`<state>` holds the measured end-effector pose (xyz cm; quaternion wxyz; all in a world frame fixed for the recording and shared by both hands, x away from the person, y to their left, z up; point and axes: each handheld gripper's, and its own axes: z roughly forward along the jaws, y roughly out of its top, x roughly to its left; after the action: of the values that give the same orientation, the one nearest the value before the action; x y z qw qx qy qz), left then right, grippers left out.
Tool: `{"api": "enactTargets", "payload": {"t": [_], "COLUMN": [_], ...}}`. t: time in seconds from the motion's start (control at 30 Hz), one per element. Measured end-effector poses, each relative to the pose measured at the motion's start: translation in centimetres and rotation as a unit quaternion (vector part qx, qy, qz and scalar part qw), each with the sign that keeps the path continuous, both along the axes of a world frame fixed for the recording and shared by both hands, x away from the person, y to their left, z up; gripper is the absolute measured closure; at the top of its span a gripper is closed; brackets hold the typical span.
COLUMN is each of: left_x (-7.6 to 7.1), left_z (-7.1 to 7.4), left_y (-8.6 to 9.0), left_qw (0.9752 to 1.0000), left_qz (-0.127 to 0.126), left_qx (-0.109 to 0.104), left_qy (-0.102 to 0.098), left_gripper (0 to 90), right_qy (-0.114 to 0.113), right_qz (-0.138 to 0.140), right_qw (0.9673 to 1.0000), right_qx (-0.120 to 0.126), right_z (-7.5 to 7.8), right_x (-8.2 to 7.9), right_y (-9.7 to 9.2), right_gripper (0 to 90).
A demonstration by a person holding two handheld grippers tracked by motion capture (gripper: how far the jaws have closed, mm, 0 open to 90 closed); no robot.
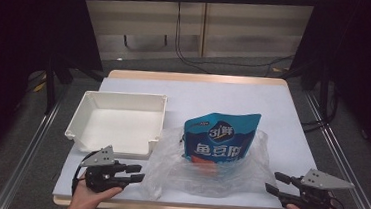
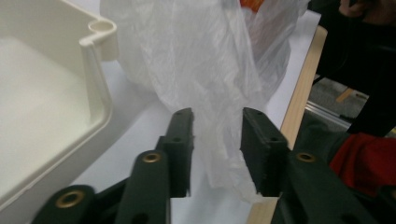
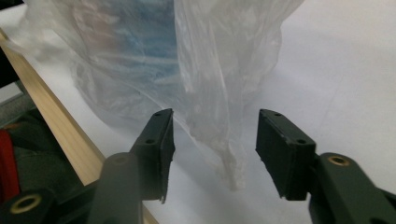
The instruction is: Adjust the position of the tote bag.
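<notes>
A: How are the jaws of the left gripper (image 2: 215, 151) standing?

B: Spread. A fold of the clear bag (image 2: 219, 70) is hanging between them; the pads are not pressing it.

A: And the right gripper (image 3: 215, 154)?

B: Also spread, with a corner of the bag (image 3: 224, 93) lying in the gap, unpinched.

A: Where is the bag sitting?

B: At the near middle of the table (image 1: 293, 118), between both grippers, with a blue pouch (image 1: 218, 137) standing inside it.

A: Anything outward?

B: A white tray (image 1: 117, 121) is lying left of the bag, just beyond the left gripper (image 1: 135, 173).
</notes>
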<state>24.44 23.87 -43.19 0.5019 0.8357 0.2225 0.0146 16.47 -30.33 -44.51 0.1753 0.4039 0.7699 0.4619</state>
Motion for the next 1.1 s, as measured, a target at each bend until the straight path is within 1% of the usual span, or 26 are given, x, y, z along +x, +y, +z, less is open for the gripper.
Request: {"api": "enactTargets", "payload": {"t": [0.03, 0.1, 0.13, 0.17, 0.23, 0.33, 0.37, 0.4, 0.47, 0.5, 0.53, 0.6, 0.63, 0.7, 0.73, 0.77, 0.8, 0.83, 0.87, 0.9, 0.93, 0.97, 1.0, 1.03, 1.07, 1.1], "left_x": [0.0, 0.1, 0.6, 0.9, 1.4, 2.3, 2.5, 2.7, 3.0, 3.2, 3.4, 4.1, 4.5, 5.0, 5.0, 5.0, 5.0, 5.1, 5.2, 5.2, 5.3, 5.4, 5.5, 5.5, 5.4, 5.4], "left_z": [0.3, 0.6, 1.3, 1.6, 2.3, 3.3, 3.6, 3.8, 4.2, 4.3, 4.3, 4.0, 3.6, 3.1, 2.9, 2.7, 2.4, 2.1, 1.8, 1.4, 1.2, 0.8, 0.4, 0.1, -0.1, -0.4], "left_y": [0.0, -0.1, -0.4, -0.7, -1.6, -3.2, -3.8, -4.5, -5.8, -6.4, -7.0, -7.9, -8.4, -9.0, -9.3, -9.5, -9.8, -10.0, -10.1, -10.3, -10.4, -10.4, -10.5, -10.6, -10.7, -10.9], "left_qw": [1.0000, 1.0000, 0.9997, 0.9996, 0.9993, 0.9988, 0.9984, 0.9983, 0.9976, 0.9975, 0.9975, 0.9977, 0.9977, 0.9979, 0.9980, 0.9973, 0.9973, 0.9969, 0.9967, 0.9968, 0.9966, 0.9969, 0.9966, 0.9960, 0.9957, 0.9951], "left_qz": [0.002, 0.002, 0.003, -0.003, -0.008, -0.012, -0.017, -0.021, -0.034, -0.039, -0.042, -0.048, -0.049, -0.045, -0.044, -0.050, -0.047, -0.050, -0.052, -0.050, -0.047, -0.047, -0.049, -0.052, -0.052, -0.056], "left_qx": [0.003, 0.000, -0.012, -0.014, -0.011, -0.024, -0.024, -0.024, -0.015, -0.012, -0.012, -0.002, -0.001, 0.019, 0.023, 0.034, 0.039, 0.047, 0.052, 0.055, 0.062, 0.060, 0.065, 0.071, 0.077, 0.082], "left_qy": [-0.008, -0.010, -0.020, -0.023, -0.035, -0.041, -0.048, -0.049, -0.059, -0.058, -0.056, -0.049, -0.046, -0.043, -0.039, -0.042, -0.040, -0.039, -0.033, -0.030, -0.025, -0.017, -0.014, -0.010, -0.002, 0.001], "left_gripper": [63.7, 63.0, 62.2, 61.4, 59.7, 55.8, 55.7, 55.4, 55.7, 55.7, 55.7, 53.1, 51.1, 48.0, 46.3, 47.1, 48.0, 47.9, 49.1, 50.7, 52.0, 56.4, 59.2, 62.0, 65.9, 70.9], "right_qy": [-0.006, -0.016, -0.024, -0.025, -0.034, -0.045, -0.051, -0.053, -0.057, -0.056, -0.060, -0.055, -0.052, -0.043, -0.036, -0.032, -0.027, -0.021, -0.017, -0.012, -0.009, -0.006, -0.002, 0.001, 0.004, 0.008], "right_qz": [0.002, 0.003, 0.002, 0.002, 0.002, 0.007, 0.012, 0.014, 0.018, 0.017, 0.019, 0.018, 0.022, 0.030, 0.031, 0.033, 0.040, 0.043, 0.043, 0.044, 0.044, 0.043, 0.042, 0.039, 0.036, 0.031], "right_qw": [1.0000, 0.9998, 0.9996, 0.9996, 0.9992, 0.9987, 0.9984, 0.9983, 0.9980, 0.9981, 0.9979, 0.9982, 0.9984, 0.9986, 0.9989, 0.9989, 0.9988, 0.9988, 0.9989, 0.9989, 0.9990, 0.9990, 0.9991, 0.9992, 0.9993, 0.9993], "right_qx": [0.005, 0.014, 0.014, 0.016, 0.021, 0.021, 0.022, 0.020, 0.020, 0.018, 0.016, 0.011, 0.008, 0.003, -0.003, -0.008, -0.006, -0.008, -0.008, -0.008, -0.009, -0.007, -0.004, -0.008, -0.014, -0.017], "right_z": [0.3, 1.0, 1.3, 1.6, 2.3, 3.4, 3.8, 4.2, 4.9, 5.3, 5.5, 5.8, 5.8, 5.5, 5.3, 5.0, 4.7, 4.4, 4.0, 3.6, 3.2, 2.9, 2.7, 2.5, 2.3, 2.2], "right_x": [-0.1, -0.1, 0.1, 0.3, 0.8, 1.9, 2.4, 2.8, 3.6, 4.0, 4.4, 5.2, 5.7, 6.5, 6.7, 7.0, 7.1, 7.3, 7.4, 7.6, 7.7, 7.8, 7.9, 8.0, 8.1, 8.3], "right_y": [-0.1, -0.2, -0.2, -0.2, -0.1, 0.5, 0.7, 1.0, 1.3, 1.5, 1.7, 2.0, 2.1, 2.6, 2.9, 3.1, 3.2, 3.3, 3.3, 3.3, 3.3, 3.2, 3.1, 3.0, 2.8, 2.6], "right_gripper": [43.7, 41.6, 40.4, 39.7, 39.2, 39.1, 39.6, 39.3, 38.9, 38.8, 38.7, 37.4, 36.9, 37.2, 37.4, 39.8, 47.5, 53.1, 56.7, 64.4, 72.9, 79.8, 84.5, 88.2, 89.9, 90.0]}}
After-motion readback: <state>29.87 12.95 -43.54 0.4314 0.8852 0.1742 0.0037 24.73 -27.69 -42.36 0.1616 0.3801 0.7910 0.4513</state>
